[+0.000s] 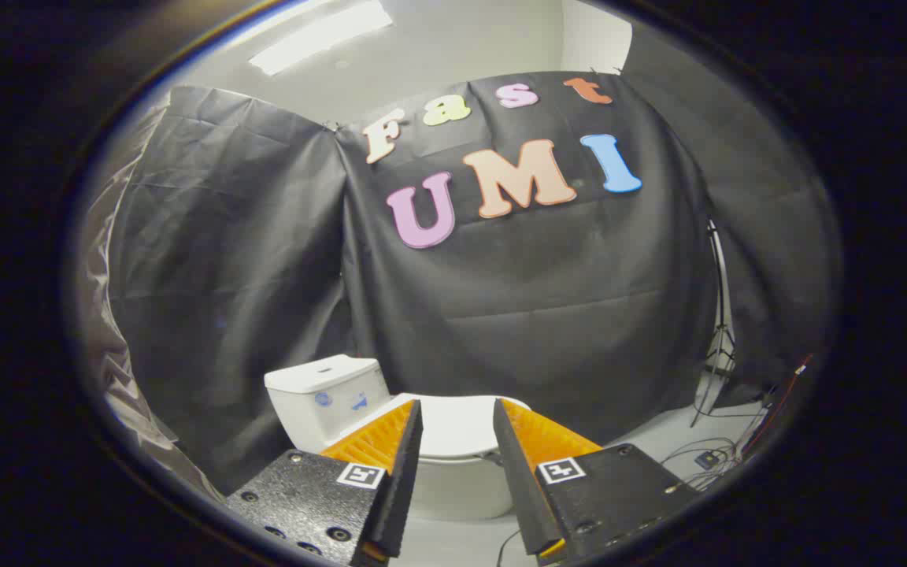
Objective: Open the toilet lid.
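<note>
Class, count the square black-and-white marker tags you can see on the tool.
2: one tag on the left finger, one tag on the right finger. The open tool hangs short of the closed toilet lid. Others may be hidden.

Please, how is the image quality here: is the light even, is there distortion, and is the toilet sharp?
Gripper view: strong fisheye bending; ceiling light glares bright; toilet lid reasonably sharp, closed, seen beyond the open tongs; cistern evenly lit; floor cables dim.
</note>
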Available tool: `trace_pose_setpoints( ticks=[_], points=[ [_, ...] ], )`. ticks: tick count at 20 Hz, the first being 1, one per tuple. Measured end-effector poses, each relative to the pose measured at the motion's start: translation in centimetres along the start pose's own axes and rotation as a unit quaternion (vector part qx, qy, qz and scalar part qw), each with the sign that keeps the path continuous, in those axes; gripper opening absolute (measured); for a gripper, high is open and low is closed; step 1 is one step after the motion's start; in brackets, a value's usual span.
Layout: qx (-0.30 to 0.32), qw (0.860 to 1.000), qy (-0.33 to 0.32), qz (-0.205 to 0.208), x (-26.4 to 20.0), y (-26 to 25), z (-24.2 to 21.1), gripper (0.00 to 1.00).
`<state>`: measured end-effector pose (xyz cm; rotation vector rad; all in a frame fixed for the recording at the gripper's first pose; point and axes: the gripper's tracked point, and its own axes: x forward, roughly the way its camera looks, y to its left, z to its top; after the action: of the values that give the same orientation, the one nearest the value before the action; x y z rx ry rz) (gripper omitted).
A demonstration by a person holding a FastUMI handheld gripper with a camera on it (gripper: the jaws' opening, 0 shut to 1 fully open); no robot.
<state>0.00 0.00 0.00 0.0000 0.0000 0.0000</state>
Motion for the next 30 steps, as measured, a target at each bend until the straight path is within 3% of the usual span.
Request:
trace_pose_setpoints(
  ticks=[11, 20, 26, 30],
  points=[
    [-0.01, 0.997, -0.017, 0.068, 3.6, 3.5, 1.8, 0.56],
    [-0.003, 0.997, -0.02, 0.074, 4.4, 4.0, 2.1, 0.56],
    [0.035, 0.998, -0.026, 0.043, 6.6, 3.1, 2.4, 0.56],
    [0.061, 0.996, -0.007, 0.071, 9.7, 4.4, 1.5, 0.56]
  ],
)
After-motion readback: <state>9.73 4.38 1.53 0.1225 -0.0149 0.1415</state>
